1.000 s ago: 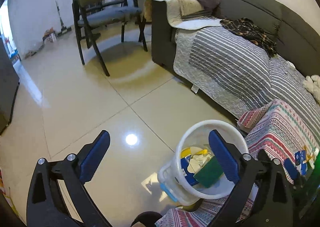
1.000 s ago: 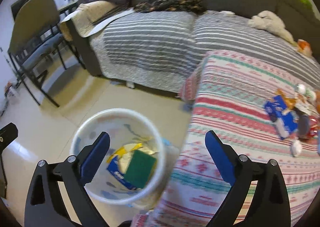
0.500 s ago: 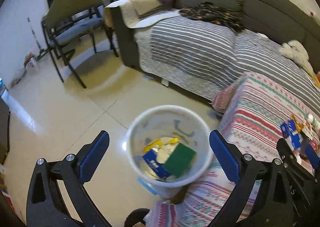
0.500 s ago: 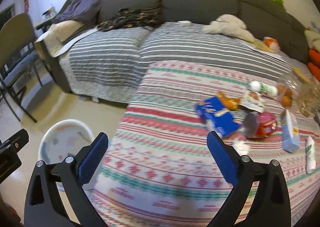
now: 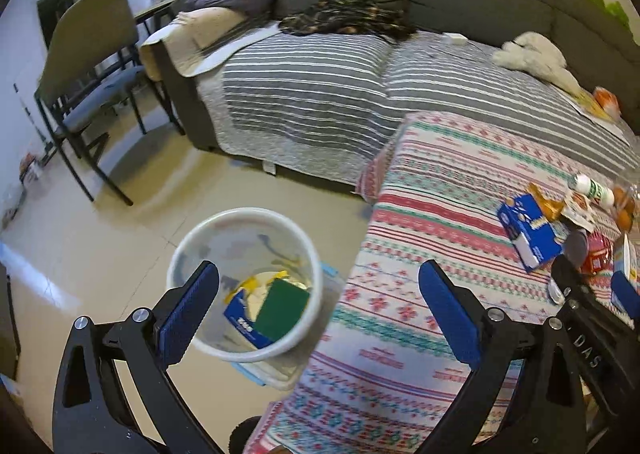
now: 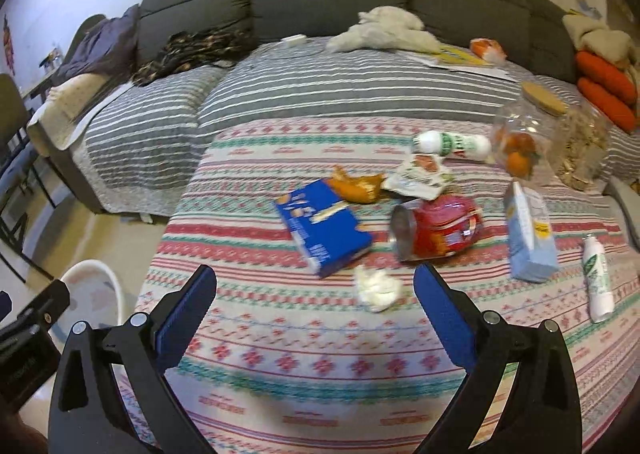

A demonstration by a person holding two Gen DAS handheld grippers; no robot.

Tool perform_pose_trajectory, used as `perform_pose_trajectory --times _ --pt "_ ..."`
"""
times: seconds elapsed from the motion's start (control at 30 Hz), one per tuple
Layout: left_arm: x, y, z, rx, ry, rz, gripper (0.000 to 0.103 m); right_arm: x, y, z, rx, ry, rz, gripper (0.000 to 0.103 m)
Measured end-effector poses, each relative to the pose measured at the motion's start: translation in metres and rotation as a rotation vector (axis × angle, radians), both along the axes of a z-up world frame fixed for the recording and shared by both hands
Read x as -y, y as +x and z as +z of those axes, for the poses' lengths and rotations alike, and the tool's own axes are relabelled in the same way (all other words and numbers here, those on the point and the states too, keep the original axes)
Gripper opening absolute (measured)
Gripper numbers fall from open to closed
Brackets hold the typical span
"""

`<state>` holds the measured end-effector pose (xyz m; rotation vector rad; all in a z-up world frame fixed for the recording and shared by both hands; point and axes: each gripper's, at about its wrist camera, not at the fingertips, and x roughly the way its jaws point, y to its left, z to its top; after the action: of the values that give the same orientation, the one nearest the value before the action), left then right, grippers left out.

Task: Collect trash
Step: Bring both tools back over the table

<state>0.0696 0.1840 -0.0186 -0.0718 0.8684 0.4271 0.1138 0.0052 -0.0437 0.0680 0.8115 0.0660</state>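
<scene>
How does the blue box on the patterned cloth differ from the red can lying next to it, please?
The blue box is flat and rectangular; the red can is round, on its side, its metal end showing. The box lies left, the can right. Both rest untouched on the patterned cloth.

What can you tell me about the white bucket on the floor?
The white bucket is round, looks like plastic, and stands upright on the shiny tiled floor, right beside the table's patterned cloth. It is open on top, with faint grey marks on its inner wall. Trash already lies inside: a green sponge, a blue packet and yellowish scraps. Neither gripper touches it. Something pale blue and white peeks out underneath.
</scene>
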Motion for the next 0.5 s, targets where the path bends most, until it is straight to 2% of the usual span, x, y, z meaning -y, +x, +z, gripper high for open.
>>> perform_pose_trajectory --times 0.33,0.5 --pt "0.048 0.019 -0.004 -0.002 -0.019 -0.065 0.096 0.052 0.001 -0.003 -0.023 -0.029 -0.052 0.096" --pt "0.08 0.026 -0.007 0.0 -0.004 -0.115 0.096 0.084 0.002 -0.002 -0.028 -0.034 -0.102 0.096"
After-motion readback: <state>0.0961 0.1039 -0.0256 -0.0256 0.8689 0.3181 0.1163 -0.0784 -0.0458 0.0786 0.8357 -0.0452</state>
